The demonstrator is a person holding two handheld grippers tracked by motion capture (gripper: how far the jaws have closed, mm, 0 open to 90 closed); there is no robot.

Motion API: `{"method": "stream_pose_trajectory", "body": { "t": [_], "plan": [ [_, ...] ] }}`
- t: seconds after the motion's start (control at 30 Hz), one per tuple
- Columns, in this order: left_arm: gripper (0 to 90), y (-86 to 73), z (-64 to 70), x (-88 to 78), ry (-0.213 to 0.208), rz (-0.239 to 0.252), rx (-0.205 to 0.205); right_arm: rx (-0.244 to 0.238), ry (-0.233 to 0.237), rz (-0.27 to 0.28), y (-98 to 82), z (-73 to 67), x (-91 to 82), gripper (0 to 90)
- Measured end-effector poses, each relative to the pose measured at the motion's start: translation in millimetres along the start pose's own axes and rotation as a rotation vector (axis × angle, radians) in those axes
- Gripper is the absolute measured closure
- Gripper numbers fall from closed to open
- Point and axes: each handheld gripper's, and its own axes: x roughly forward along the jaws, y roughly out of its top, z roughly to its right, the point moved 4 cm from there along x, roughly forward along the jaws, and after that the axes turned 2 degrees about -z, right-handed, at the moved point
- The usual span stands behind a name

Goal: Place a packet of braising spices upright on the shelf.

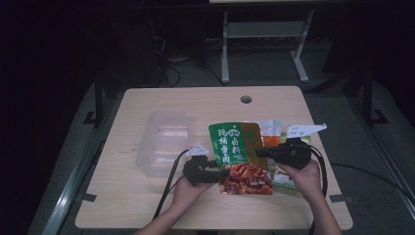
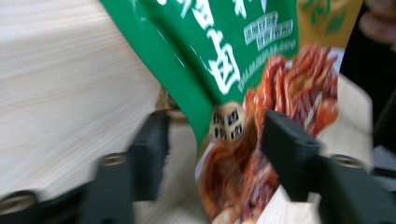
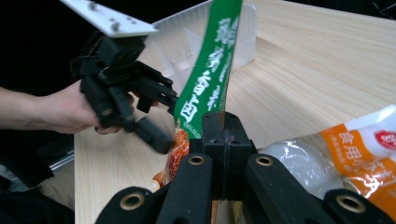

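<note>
Your right gripper (image 3: 223, 128) is clamped tight on the right edge of the green pouch (image 1: 238, 155), holding it up off the table (image 1: 147, 205). Your left gripper (image 2: 212, 140) stands half open, the pouch's lower left corner between its jaws, not yet pinched. The pouch's long axis runs up from there.

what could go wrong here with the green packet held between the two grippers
The right gripper pinches only the green packet's thin edge, so it might slip out. The left gripper's fingers straddle the lower corner without yet pressing, and may crumple it or miss. The hanging packet could also brush the orange-and-white bag beneath.
</note>
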Motion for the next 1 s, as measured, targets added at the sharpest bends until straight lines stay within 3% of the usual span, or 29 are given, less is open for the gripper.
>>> {"method": "stream_pose_trajectory", "body": {
  "t": [0.1,0.17,0.3,0.47,0.5,0.57,0.67,0.77,0.93,1.0],
  "plan": [
    [71.3,3.9,1.2,1.2,-0.012,-0.003,0.029,-0.009,-0.008,-0.024,-2.8,-0.8,1.3,90.0],
    [79.7,6.0,3.1,0.7,-0.007,-0.002,0.049,-0.013,-0.008,-0.023,-4.1,-1.5,2.2,90.0],
    [86.4,7.5,8.4,-1.8,0.023,0.006,0.088,0.008,-0.01,-0.015,-6.4,2.4,1.1,90.0],
    [87.8,9.3,11.0,-6.5,0.069,0.013,0.145,0.027,-0.034,-0.041,-10.6,6.9,0.5,88.5],
    [88.0,10.7,11.9,-8.7,0.081,0.015,0.166,0.036,-0.033,-0.047,-12.3,7.7,1.7,83.3],
    [88.0,11.9,14.0,-10.9,0.088,0.02,0.185,0.061,0.005,-0.053,-13.2,9.0,6.3,77.9],
    [88.0,12.5,17.2,-12.3,0.091,0.025,0.205,0.065,0.0,-0.087,-13.6,8.4,15.6,75.4],
    [87.7,11.6,17.4,-13.4,0.101,0.015,0.219,0.056,0.004,-0.112,-13.3,6.7,25.1,88.1],
    [79.3,9.0,16.7,-17.6,0.092,0.022,0.19,0.062,0.009,-0.114,-11.8,3.6,26.5,89.7],
    [72.1,8.3,21.6,-26.0,0.099,0.004,0.219,0.063,0.025,-0.087,-9.6,-4.8,21.7,89.9]
  ]
}}
